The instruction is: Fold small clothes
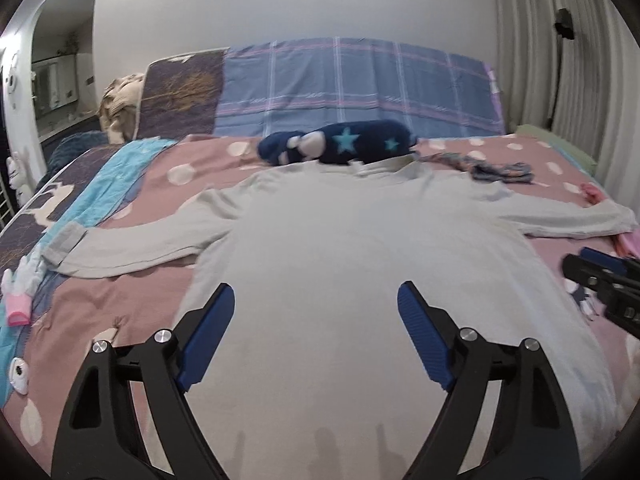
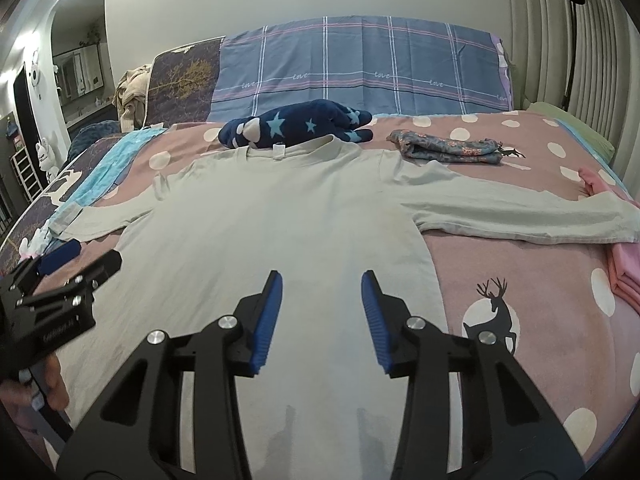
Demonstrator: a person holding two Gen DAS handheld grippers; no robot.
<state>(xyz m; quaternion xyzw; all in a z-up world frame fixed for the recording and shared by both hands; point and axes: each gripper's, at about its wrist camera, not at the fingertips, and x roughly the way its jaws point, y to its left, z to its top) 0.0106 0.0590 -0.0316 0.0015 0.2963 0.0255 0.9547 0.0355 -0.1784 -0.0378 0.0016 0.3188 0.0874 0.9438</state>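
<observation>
A pale grey long-sleeved shirt point(image 1: 340, 240) point(image 2: 260, 208) lies spread flat on the bed, collar at the far end and both sleeves stretched out to the sides. My left gripper point(image 1: 315, 292) hovers over the shirt's lower body, its blue pads point(image 1: 212, 332) wide apart with nothing between them. The right gripper point(image 2: 322, 280) is also over the lower body, jaws about half apart and empty. Each gripper shows at the edge of the other view: the right gripper point(image 1: 600, 280) beside the shirt's right side, the left gripper point(image 2: 60, 276) at its left side, held by a hand.
The bed has a pink dotted blanket point(image 2: 520, 280). A navy star-patterned soft item point(image 2: 296, 126) lies beyond the collar, with a floral cloth point(image 2: 448, 148) to its right. Folded pink fabric point(image 2: 624, 268) sits at the right edge, small pink-and-white items point(image 1: 20, 292) at the left. A plaid headboard cover point(image 2: 360, 68) stands behind.
</observation>
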